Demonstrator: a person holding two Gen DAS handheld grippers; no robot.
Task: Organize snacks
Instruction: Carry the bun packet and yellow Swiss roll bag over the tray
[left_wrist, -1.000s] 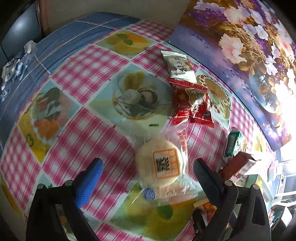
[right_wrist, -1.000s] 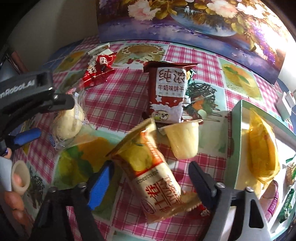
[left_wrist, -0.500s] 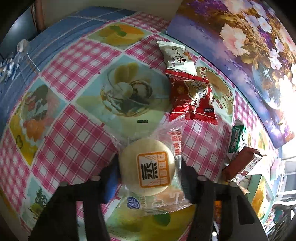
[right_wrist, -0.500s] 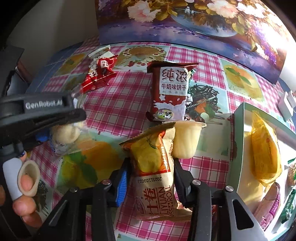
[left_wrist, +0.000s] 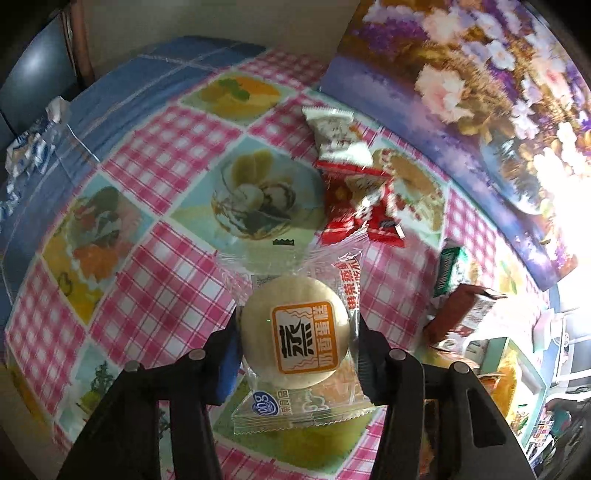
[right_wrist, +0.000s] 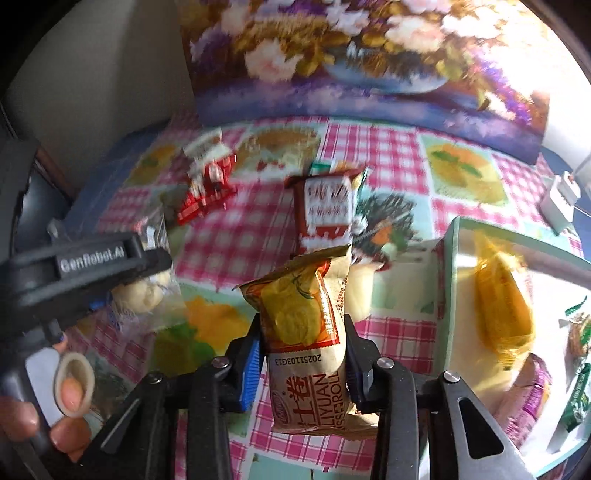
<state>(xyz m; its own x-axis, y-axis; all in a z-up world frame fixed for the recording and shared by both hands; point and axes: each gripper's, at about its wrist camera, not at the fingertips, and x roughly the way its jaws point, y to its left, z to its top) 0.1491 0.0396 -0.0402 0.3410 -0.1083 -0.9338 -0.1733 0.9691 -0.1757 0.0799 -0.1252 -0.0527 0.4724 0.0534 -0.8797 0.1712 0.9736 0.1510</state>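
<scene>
A round pale steamed cake (left_wrist: 295, 306) in a clear wrapper sits between the pads of my left gripper (left_wrist: 297, 336). The jaws are closing and press on its sides, just above the checked tablecloth (left_wrist: 155, 280). In the right wrist view an orange-and-tan egg roll packet (right_wrist: 295, 295) stands upright in my right gripper (right_wrist: 303, 332), whose jaws are closing and squeeze it. The same cake (right_wrist: 138, 295) shows at the left there, under the left gripper's body (right_wrist: 92, 266).
A teal box (right_wrist: 448, 280) at the right holds a yellow packet (right_wrist: 502, 302) and other snacks. On the cloth lie a brown-red biscuit pack (right_wrist: 325, 206), a jelly cup (right_wrist: 360, 291), red packets (left_wrist: 354, 214), a white packet (left_wrist: 336, 133) and a green one (left_wrist: 448, 269). A hand (right_wrist: 70, 391) is at the lower left.
Both grippers went from wide open to closed on their snacks. The cake and the egg roll packet have come up off the cloth a little, and the packet now stands straighter.
</scene>
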